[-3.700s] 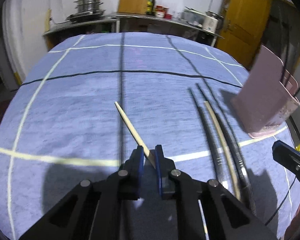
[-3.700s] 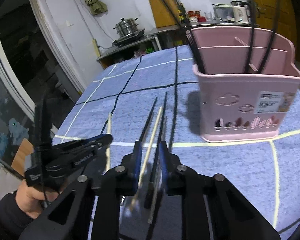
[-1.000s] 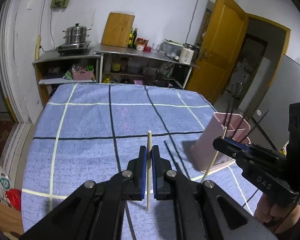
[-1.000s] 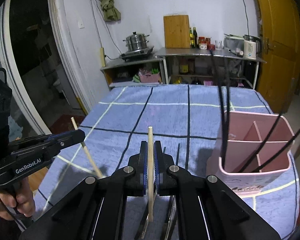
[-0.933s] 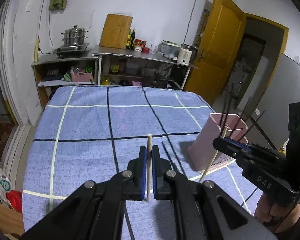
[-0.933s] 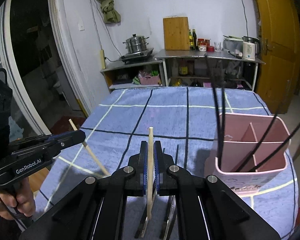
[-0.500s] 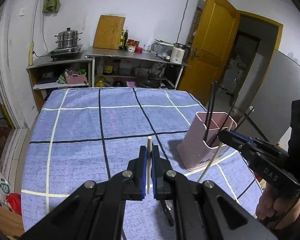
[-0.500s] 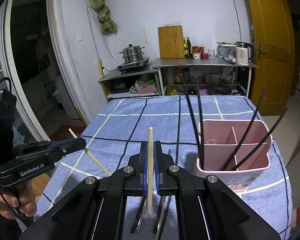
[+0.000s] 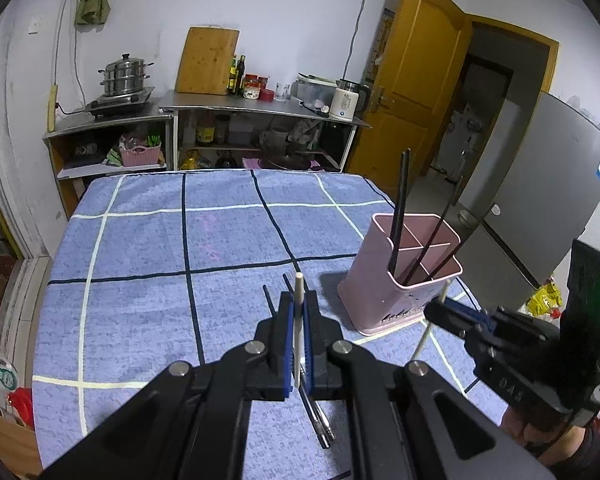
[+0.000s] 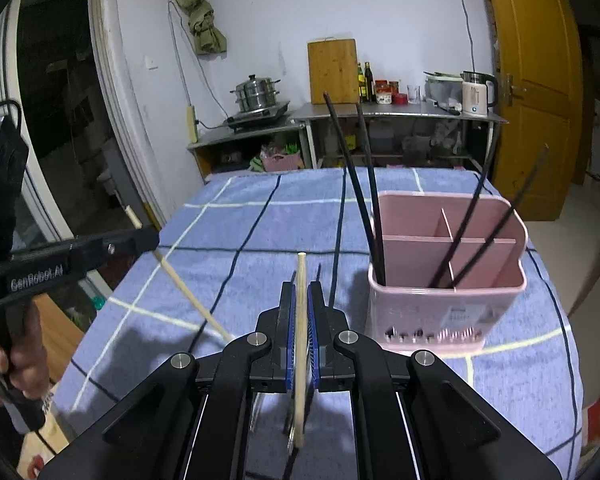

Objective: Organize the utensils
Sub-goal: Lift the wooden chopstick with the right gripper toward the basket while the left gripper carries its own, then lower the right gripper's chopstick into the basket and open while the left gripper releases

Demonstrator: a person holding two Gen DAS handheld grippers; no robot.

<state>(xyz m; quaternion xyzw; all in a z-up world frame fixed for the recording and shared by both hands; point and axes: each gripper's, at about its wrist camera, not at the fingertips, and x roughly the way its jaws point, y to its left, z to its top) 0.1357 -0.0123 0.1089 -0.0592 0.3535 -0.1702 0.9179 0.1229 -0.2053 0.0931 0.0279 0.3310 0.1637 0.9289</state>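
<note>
My left gripper [image 9: 298, 312] is shut on a pale wooden chopstick [image 9: 298, 320], held upright above the table. My right gripper [image 10: 301, 300] is shut on a second wooden chopstick [image 10: 300, 344], also raised. A pink utensil holder [image 9: 404, 280] stands on the table to the right, with several black chopsticks [image 9: 398, 204] leaning in its compartments; it also shows in the right wrist view [image 10: 448, 276]. Two black chopsticks [image 9: 316, 416] lie on the cloth below my left gripper. The right gripper shows in the left wrist view [image 9: 444, 312], just right of the holder.
The table has a blue checked cloth [image 9: 160, 264]. Behind it stand metal shelves [image 9: 260, 104] with a steamer pot [image 9: 126, 76], a cutting board, bottles and a kettle. A yellow door [image 9: 416, 92] and a grey fridge [image 9: 540, 200] are at the right.
Both grippers have risen higher above the table with their wooden chopsticks, and the holder now sits lower and farther in both views. The chopsticks stay gripped.
</note>
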